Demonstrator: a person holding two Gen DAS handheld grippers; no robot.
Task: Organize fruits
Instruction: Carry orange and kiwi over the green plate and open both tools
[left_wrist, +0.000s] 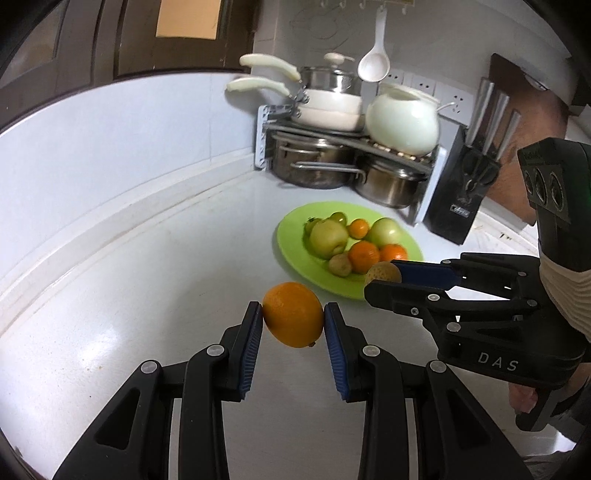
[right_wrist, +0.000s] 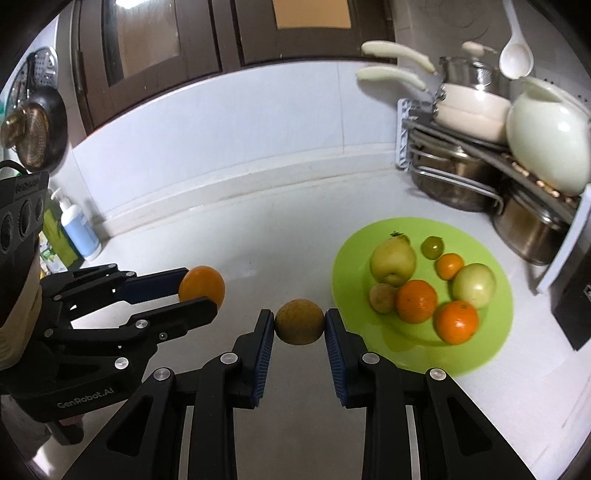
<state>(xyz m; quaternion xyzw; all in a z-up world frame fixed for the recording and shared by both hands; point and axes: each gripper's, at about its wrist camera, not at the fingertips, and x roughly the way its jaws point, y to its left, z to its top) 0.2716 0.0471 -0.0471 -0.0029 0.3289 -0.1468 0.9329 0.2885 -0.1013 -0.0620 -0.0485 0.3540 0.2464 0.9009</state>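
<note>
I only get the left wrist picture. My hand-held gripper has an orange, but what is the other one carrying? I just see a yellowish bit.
Observer: The right hand-held gripper is shut on a round brownish fruit, pinched between both pads.
Visitor: Is it over the plate yet?
Observer: No. In the right wrist view it shows against bare counter, just left of the green plate.
Visitor: Anything off to my left that I miss?
Observer: Yes, a pump bottle stands by the wall, beyond the left hand-held gripper and its orange.
</note>
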